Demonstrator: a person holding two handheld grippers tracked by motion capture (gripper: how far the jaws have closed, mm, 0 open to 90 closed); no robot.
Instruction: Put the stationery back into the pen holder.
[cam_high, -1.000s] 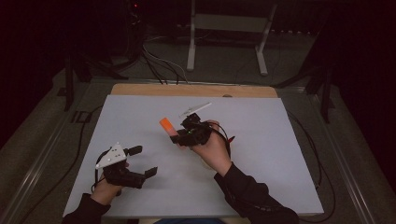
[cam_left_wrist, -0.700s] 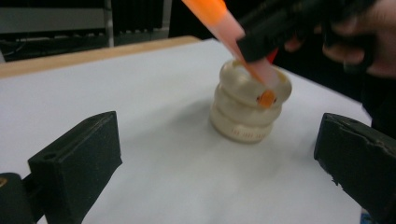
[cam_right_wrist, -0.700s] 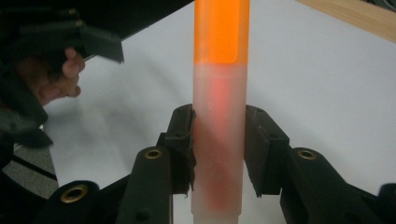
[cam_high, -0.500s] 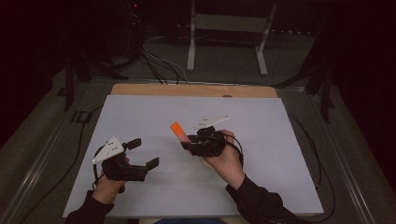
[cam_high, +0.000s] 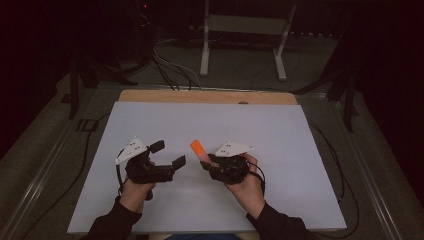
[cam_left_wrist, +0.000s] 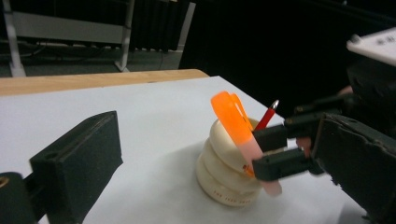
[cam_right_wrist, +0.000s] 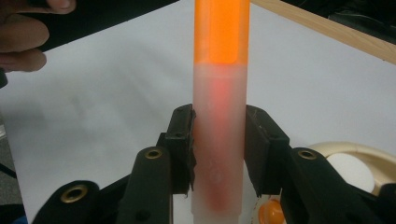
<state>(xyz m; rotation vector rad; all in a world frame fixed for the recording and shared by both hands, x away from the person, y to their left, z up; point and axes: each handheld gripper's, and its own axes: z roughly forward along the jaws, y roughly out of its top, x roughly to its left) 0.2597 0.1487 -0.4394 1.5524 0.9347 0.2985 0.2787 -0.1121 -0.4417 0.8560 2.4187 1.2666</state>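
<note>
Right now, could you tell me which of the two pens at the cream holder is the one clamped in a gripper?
The orange-capped highlighter, with its frosted barrel clamped between the right gripper jaws. The thin red pen stands free in the cream holder.

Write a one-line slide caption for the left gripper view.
Right tongs grip an orange-capped highlighter beside a cream ribbed holder containing a red pen.
</note>
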